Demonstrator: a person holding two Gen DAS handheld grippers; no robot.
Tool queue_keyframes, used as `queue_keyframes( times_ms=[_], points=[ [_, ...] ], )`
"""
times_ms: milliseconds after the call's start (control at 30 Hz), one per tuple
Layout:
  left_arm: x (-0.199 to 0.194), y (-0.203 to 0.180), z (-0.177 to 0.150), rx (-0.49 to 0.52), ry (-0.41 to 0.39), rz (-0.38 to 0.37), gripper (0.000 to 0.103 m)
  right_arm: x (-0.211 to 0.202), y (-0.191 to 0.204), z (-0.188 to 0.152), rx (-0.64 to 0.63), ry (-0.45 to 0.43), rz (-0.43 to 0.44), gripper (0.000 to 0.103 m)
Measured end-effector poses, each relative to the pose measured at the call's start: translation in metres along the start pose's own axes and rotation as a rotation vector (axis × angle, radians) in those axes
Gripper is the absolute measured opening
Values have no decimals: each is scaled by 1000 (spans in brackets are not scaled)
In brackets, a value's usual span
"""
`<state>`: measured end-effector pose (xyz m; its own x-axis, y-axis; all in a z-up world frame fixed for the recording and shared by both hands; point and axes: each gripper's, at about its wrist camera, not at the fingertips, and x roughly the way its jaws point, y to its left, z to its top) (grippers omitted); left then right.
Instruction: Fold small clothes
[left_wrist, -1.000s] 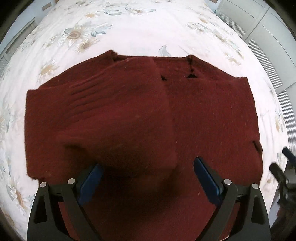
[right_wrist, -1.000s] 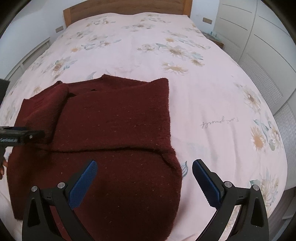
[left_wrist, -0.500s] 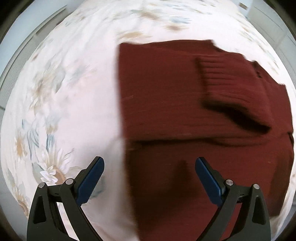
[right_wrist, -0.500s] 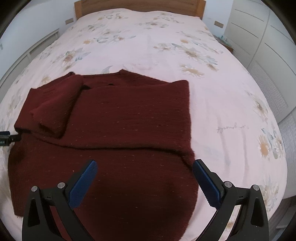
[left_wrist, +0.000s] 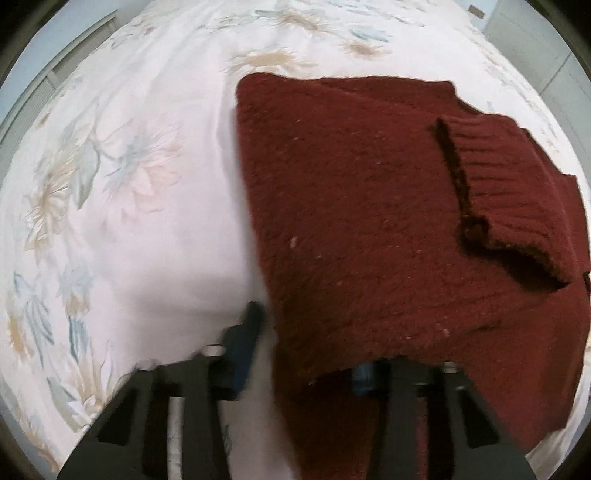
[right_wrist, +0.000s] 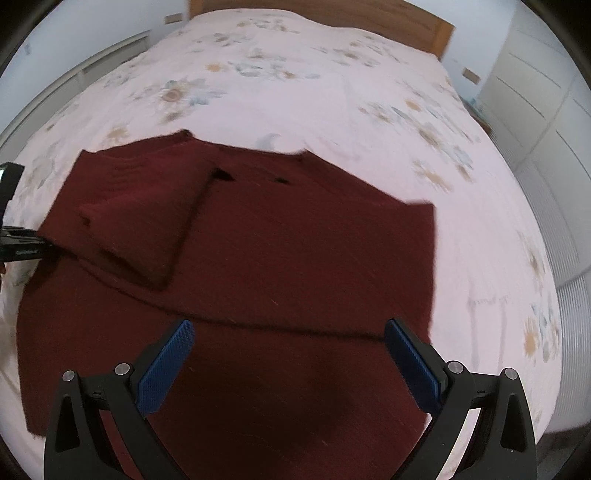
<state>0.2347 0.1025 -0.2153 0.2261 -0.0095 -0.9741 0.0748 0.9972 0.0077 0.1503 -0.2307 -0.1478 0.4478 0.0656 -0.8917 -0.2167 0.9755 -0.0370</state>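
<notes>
Sweater (right_wrist: 280, 266), dark red knit, lying flat on the floral bedspread (right_wrist: 295, 92) at the near end of the bed; left gripper (left_wrist: 306, 350) at the garment's left edge, one blue pad (left_wrist: 247, 339) on the sheet side, the other under the knit, so the jaws look to be straddling the edge, though blur leaves it unclear whether they have pinched it; right gripper (right_wrist: 288, 354) hovering above the lower body of the sweater, jaws wide apart, holding nothing; ribbed sleeve cuff (left_wrist: 517, 192) folded inward across the chest; right side likewise appears turned in, leaving a straight edge; a crease line runs across the body just ahead of the right gripper; wooden headboard (right_wrist: 369, 14) at the far end; white wardrobe doors (right_wrist: 535, 92) on the right. Progress, by my judgement: sleeves tucked, roughly midway; the lengthwise folds of the body remain to be done.
</notes>
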Motion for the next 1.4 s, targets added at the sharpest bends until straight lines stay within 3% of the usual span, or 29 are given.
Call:
queue_keyframes(
  times_ms=[67, 333, 433, 667, 733, 767, 800, 967, 1133, 1400],
  points=[
    [1, -3, 2, 2, -4, -9, 14, 3, 19, 13, -41, -11, 8, 102],
    [3, -1, 3, 9, -6, -8, 13, 25, 103, 52, -228, -31, 53, 102],
    [9, -21, -7, 20, -4, -2, 13, 42, 130, 61, -296, -15, 50, 102],
    [15, -14, 9, 14, 3, -8, 13, 78, 157, 73, -378, 19, 9, 100],
    [13, -4, 11, 13, 4, -12, 13, 77, 153, 76, -353, 14, 25, 80],
    [14, -2, 13, 13, 6, -15, 13, 77, 150, 79, -332, 17, 49, 48],
    [14, 0, 14, 13, 7, -17, 13, 76, 144, 80, -299, 21, 67, 27],
    [19, 16, 18, 11, 7, -21, 13, 54, 108, 82, -158, -34, 109, 22],
    [6, 9, 8, 33, -4, 0, 13, 31, 37, 72, 106, -60, 185, 19],
    [0, 8, 10, 48, -16, 14, 13, 38, -24, 33, 278, -20, 176, 15]
  ],
)
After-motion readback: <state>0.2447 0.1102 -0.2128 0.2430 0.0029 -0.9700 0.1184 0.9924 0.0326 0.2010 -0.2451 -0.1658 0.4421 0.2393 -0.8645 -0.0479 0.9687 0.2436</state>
